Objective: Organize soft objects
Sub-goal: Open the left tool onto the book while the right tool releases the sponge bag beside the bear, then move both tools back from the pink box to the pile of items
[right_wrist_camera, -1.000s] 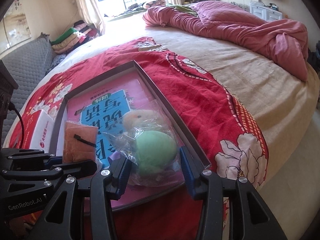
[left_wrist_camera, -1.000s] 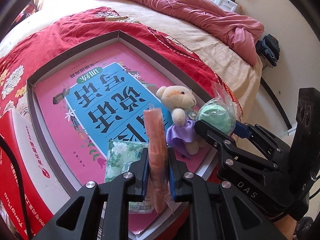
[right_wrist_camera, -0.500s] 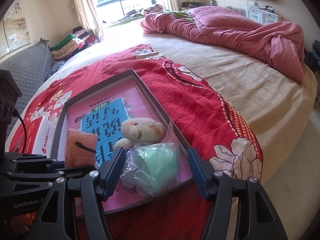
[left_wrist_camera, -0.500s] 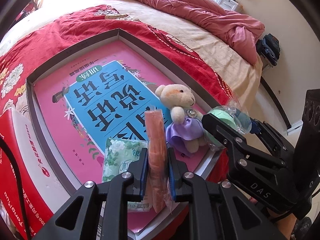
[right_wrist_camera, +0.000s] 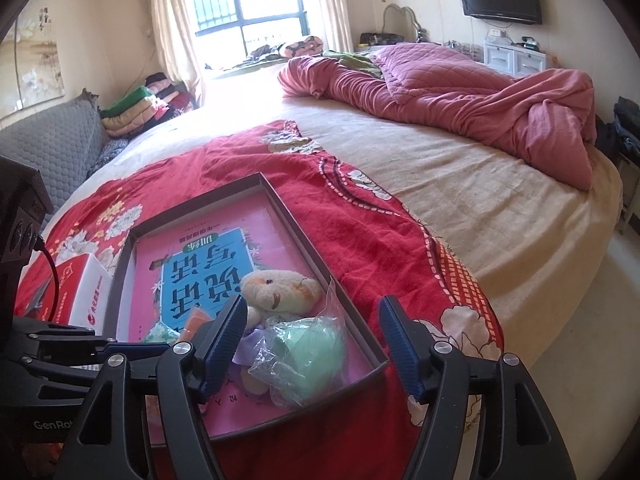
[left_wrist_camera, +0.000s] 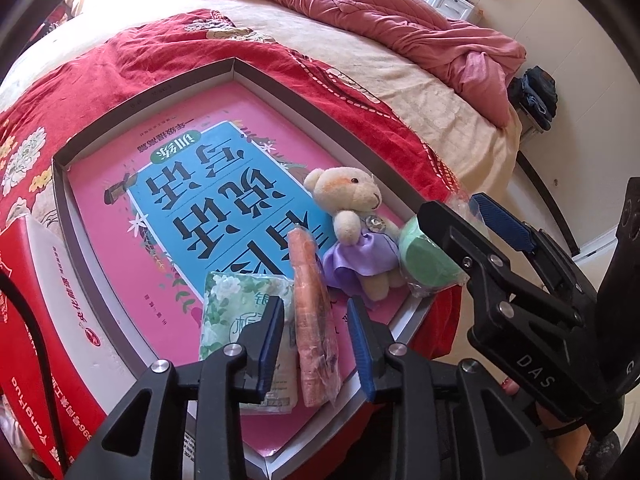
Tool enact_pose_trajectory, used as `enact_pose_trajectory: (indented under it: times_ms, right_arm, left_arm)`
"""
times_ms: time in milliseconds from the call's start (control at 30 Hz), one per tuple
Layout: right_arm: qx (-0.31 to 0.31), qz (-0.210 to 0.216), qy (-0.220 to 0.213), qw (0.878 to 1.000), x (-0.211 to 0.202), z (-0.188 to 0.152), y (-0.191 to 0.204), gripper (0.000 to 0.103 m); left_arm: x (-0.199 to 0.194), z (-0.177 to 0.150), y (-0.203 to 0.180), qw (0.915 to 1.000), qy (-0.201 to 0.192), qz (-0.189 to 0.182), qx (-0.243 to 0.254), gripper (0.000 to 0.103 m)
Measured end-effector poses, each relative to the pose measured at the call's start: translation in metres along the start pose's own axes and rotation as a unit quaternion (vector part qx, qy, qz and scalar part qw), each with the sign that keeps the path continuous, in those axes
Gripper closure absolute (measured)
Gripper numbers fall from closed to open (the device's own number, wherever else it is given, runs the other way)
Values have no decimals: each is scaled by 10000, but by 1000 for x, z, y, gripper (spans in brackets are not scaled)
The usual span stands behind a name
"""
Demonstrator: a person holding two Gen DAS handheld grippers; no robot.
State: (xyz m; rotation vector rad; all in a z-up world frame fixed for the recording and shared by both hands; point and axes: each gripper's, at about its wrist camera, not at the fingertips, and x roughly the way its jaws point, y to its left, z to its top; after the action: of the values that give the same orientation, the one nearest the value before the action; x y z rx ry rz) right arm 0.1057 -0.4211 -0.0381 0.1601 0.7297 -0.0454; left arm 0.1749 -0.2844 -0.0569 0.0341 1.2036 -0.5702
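A shallow grey box (left_wrist_camera: 140, 96) with a pink book inside lies on the red blanket. At its near end lie a green tissue pack (left_wrist_camera: 236, 300), an orange wrapped cloth (left_wrist_camera: 312, 312), a teddy bear in a purple dress (left_wrist_camera: 352, 224) and a green ball in a clear bag (left_wrist_camera: 428, 260). My left gripper (left_wrist_camera: 316, 336) is open, its jaws either side of the orange cloth. My right gripper (right_wrist_camera: 312, 340) is open just above the bagged green ball (right_wrist_camera: 316, 352), with the bear (right_wrist_camera: 280, 288) behind it.
A red and white carton (left_wrist_camera: 44, 320) lies left of the box. A pink quilt (right_wrist_camera: 460, 96) is heaped at the far side of the bed. The bed's edge and the floor (right_wrist_camera: 580, 320) are to the right. A grey sofa (right_wrist_camera: 44, 148) stands at the left.
My left gripper has opened and let go of the orange cloth, which now lies in the box. My right gripper has drawn back and up from the bagged ball, jaws wider.
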Motion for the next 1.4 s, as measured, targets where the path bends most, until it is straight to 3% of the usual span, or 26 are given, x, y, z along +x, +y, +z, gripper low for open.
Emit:
enact_pose_trajectory:
  times_ms: [67,733,867,1233,1400]
  right_arm:
    - [-11,-21,-33,10000,-1,0,1,33]
    - [131,28,-349,9993,-16,3,0,25]
    - [49,72,-358,9993,-17,3,5,25]
    - [194,192,-682,9973,-33,8,7,24]
    - [410,258,-636,9968,-34,7,3,24]
  left_arm:
    - [-2,-1,-1,10000,-20,51,9,60]
    - [-44,-14,-11,9980,-361,486,161,48]
    - [-52,-18,-11,9978,-429,488,147,40]
    - [-75,-30,-7,9964,-616,578,116,38]
    - [-83,-36,-4,9959,-660,611,78,37]
